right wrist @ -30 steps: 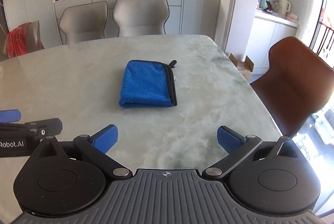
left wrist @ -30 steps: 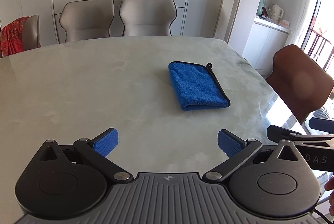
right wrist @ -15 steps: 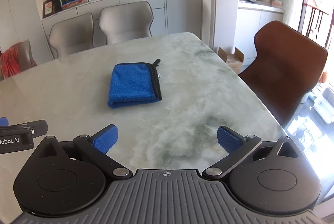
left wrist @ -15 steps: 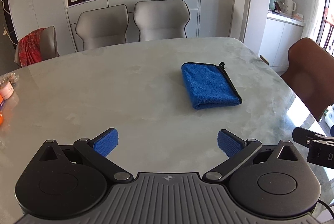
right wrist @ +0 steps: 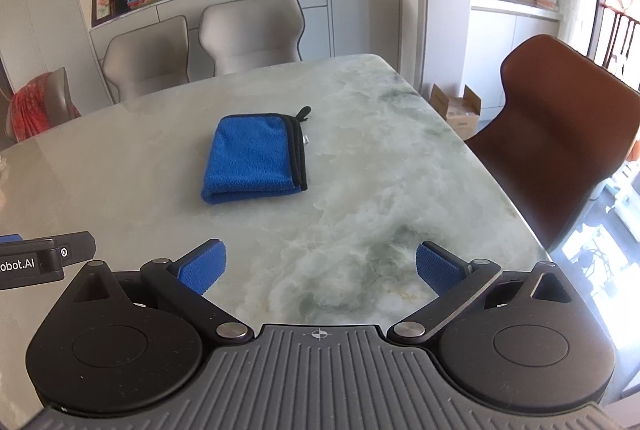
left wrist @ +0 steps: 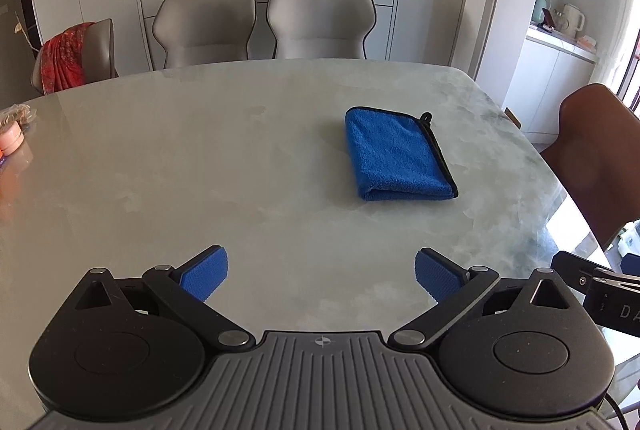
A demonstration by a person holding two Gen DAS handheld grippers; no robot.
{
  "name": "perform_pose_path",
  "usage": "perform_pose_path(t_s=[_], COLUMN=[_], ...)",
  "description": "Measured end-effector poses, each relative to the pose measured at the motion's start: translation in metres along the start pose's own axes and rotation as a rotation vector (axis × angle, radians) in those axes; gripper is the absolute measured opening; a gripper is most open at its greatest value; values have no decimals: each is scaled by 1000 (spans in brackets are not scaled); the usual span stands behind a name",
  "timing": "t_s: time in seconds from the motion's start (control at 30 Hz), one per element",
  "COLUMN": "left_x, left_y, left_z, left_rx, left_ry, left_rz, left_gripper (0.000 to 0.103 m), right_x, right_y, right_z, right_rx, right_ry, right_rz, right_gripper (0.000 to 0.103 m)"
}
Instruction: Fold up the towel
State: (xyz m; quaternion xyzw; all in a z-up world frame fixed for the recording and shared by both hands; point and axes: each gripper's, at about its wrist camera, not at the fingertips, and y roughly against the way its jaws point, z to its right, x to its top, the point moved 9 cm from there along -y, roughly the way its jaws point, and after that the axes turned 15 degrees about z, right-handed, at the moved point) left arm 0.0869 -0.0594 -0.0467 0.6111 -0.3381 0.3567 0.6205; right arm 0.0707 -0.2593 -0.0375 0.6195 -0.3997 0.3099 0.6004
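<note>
A blue towel (left wrist: 396, 153) with black edging lies folded into a small rectangle on the marble table (left wrist: 200, 157). It also shows in the right wrist view (right wrist: 256, 159). My left gripper (left wrist: 322, 276) is open and empty, well back from the towel near the table's front. My right gripper (right wrist: 320, 270) is open and empty, also back from the towel. Part of the right gripper shows at the right edge of the left wrist view (left wrist: 600, 290). Part of the left gripper shows at the left edge of the right wrist view (right wrist: 40, 262).
Two grey chairs (left wrist: 264, 25) stand at the far side. A brown chair (right wrist: 560, 145) stands at the right. A chair with a red cloth (left wrist: 72, 53) is at the far left. Small items (left wrist: 12, 133) lie at the table's left edge. A cardboard box (right wrist: 456, 109) sits on the floor.
Both grippers have drawn back and up from the towel, so it looks smaller and farther. Both stay open. The towel has not moved.
</note>
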Motion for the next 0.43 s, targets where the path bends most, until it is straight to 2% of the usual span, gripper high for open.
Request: perform_pose_path(t_s=[0.43], left_x=[0], left_y=[-12], left_z=[1], left_rx=[10], left_ry=[-15], left_rz=[-26], left_gripper=[102], right_x=[1], right_y=[-9], right_z=[-3], right_rx=[8], right_ry=[10], right_rz=[-18], right_gripper=[102])
